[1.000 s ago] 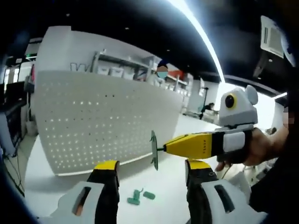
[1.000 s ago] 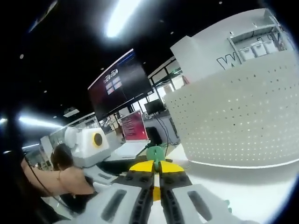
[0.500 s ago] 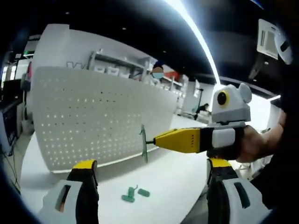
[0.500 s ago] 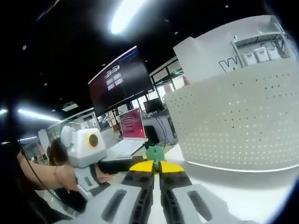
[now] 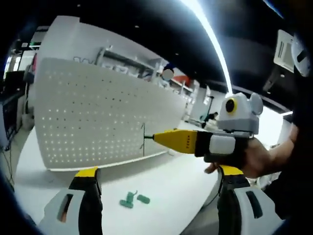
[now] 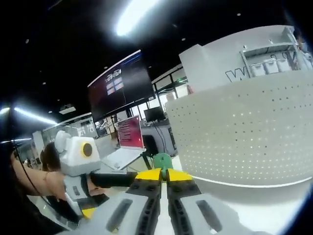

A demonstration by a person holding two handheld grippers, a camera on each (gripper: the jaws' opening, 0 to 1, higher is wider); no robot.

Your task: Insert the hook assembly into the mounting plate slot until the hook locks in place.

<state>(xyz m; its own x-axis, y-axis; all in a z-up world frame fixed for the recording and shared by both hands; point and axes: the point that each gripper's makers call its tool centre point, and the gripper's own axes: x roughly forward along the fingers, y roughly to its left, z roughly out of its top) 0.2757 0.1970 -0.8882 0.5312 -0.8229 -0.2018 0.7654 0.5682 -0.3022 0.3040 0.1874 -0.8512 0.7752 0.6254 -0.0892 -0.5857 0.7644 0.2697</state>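
Observation:
A thin green mounting plate [image 5: 144, 140] hangs edge-on above the white table [image 5: 176, 181], pinched by the yellow jaw tips of my right gripper [image 5: 154, 137], which reaches in from the right in a hand. In the right gripper view the same plate [image 6: 162, 160] sticks up from the shut right gripper [image 6: 163, 172]. Two small green hook pieces [image 5: 133, 199] lie on the table below it. My left gripper [image 5: 158, 172] stands wide open near the table's front, with nothing between its jaws. It appears again as the left gripper [image 6: 78, 156] at the left, held by a hand.
A tall white pegboard [image 5: 98, 117] curves across the back of the table, and the pegboard [image 6: 244, 132] stands at the right in the other view. A laptop with a red screen [image 6: 129, 132] and a big dark display [image 6: 117, 85] stand beyond. A person's arm [image 5: 274, 156] is at the right.
My left gripper's jaws spread wide about half a second ago and stay so. The right gripper has carried the green plate left and farther off, nearer the pegboard. Both cameras shifted.

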